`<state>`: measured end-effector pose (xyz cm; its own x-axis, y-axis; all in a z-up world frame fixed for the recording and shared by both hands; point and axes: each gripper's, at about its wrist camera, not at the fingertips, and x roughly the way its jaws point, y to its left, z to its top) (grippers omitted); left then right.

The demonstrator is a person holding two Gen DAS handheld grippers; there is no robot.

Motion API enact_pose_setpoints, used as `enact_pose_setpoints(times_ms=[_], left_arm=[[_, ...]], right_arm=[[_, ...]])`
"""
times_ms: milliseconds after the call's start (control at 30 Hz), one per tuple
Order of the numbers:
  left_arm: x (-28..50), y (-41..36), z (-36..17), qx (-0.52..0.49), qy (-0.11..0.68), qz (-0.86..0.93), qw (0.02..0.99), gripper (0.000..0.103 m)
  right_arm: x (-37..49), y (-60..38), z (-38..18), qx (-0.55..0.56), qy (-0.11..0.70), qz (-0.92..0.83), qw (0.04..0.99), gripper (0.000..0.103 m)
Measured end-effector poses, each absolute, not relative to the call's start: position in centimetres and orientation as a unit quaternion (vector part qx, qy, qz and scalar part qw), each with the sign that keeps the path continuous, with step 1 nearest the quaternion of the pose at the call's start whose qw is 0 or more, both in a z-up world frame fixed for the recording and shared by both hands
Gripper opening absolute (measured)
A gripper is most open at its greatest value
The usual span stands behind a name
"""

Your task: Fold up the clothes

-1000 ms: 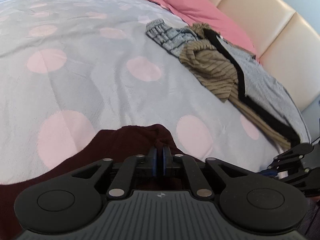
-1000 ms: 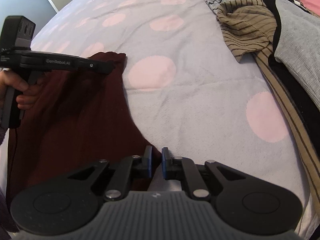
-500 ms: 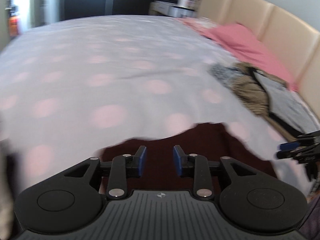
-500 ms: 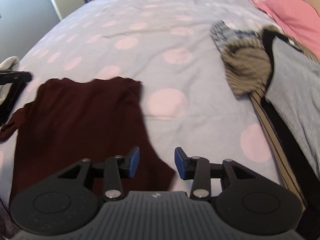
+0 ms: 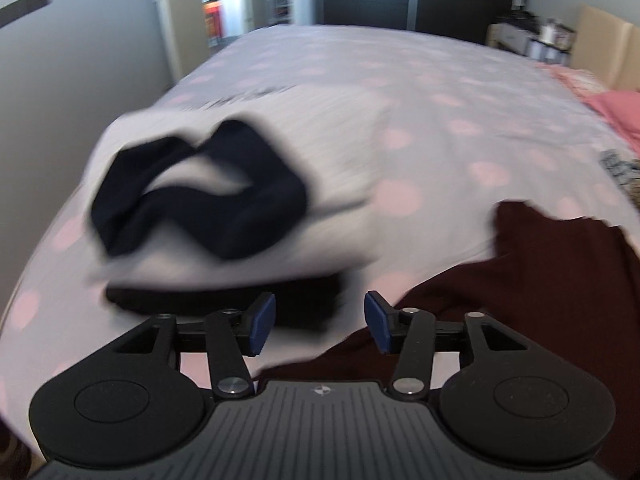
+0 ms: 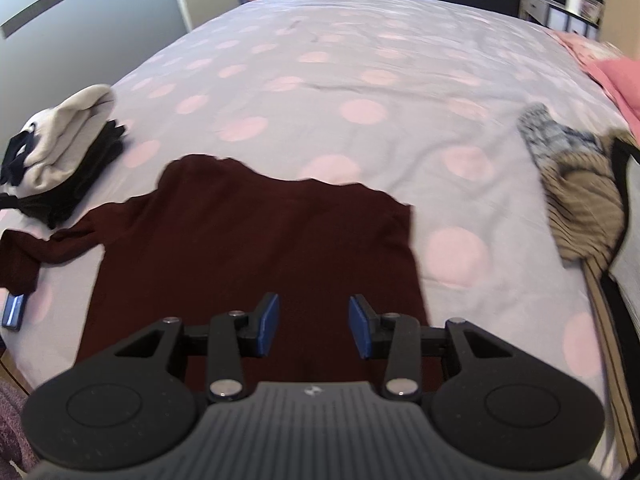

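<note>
A dark maroon long-sleeved top (image 6: pixel 256 248) lies spread flat on the bed near its front edge, one sleeve (image 6: pixel 44 246) stretched to the left. It also shows in the left wrist view (image 5: pixel 560 280) at the right. My right gripper (image 6: pixel 314 326) is open and empty above the top's lower part. My left gripper (image 5: pixel 320 322) is open and empty, over the top's left edge, facing a blurred stack of folded clothes (image 5: pixel 224 208).
The bed has a grey cover with pink dots (image 6: pixel 360 80). A stack of folded clothes (image 6: pixel 60 148) sits at the left edge. A heap of unfolded clothes (image 6: pixel 580 192) lies at the right. A pink pillow (image 6: pixel 624 80) is at the far right. A blue fingertip of the other gripper (image 6: pixel 14 311) shows at left.
Both grippers opened and let go of the maroon top, which now lies flat. The left gripper swung left toward the folded stack. The right gripper pulled back and up.
</note>
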<state>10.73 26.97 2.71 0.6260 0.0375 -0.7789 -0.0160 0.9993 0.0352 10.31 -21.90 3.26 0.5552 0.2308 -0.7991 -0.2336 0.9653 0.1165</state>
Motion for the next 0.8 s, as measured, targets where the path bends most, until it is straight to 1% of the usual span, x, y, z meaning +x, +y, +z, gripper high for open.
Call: enact_pose_setpoints(times_ms=[67, 167, 233, 267, 300, 333, 400, 633, 733, 800], left_arm=[[9.8, 28.2, 2.2, 0.003, 0.445, 0.018, 0.895, 0.051], [8.7, 28.9, 1.4, 0.007, 0.461, 0.01, 0.887, 0.056], [8.4, 29.1, 0.4, 0.012, 0.483, 0.011, 0.876, 0.054], [8.3, 29.1, 0.1, 0.01, 0.491, 0.009, 0.871, 0.039], [8.3, 29.1, 0.0, 0.005, 0.494, 0.006, 0.869, 0.015], [8.2, 29.2, -0.1, -0.001, 0.498, 0.002, 0.867, 0.01], [7.5, 28.6, 1.1, 0.003, 0.472, -0.005, 0.882, 0.004], [2.5, 23.9, 9.0, 0.02, 0.316, -0.076, 0.946, 0.004], [0.2, 20.7, 11.2, 0.033, 0.271, -0.136, 0.952, 0.004], [-1.3, 18.4, 11.9, 0.051, 0.262, -0.183, 0.946, 0.004]], right_arm=[[10.5, -20.7, 3.4, -0.011, 0.452, 0.143, 0.881, 0.043], [10.8, -19.2, 3.2, -0.025, 0.454, 0.151, 0.878, 0.043], [11.1, -18.5, 2.9, -0.029, 0.459, 0.154, 0.874, 0.043], [11.2, -18.2, 2.7, -0.03, 0.462, 0.155, 0.872, 0.043], [11.3, -18.0, 2.6, -0.032, 0.464, 0.157, 0.871, 0.043], [11.4, -17.8, 2.4, -0.034, 0.466, 0.158, 0.87, 0.043], [11.6, -17.3, 2.3, -0.037, 0.466, 0.161, 0.869, 0.043], [11.7, -16.4, 2.2, -0.044, 0.464, 0.171, 0.868, 0.043], [11.4, -16.2, 2.4, -0.045, 0.462, 0.176, 0.868, 0.043], [11.3, -16.1, 2.5, -0.046, 0.46, 0.18, 0.868, 0.043]])
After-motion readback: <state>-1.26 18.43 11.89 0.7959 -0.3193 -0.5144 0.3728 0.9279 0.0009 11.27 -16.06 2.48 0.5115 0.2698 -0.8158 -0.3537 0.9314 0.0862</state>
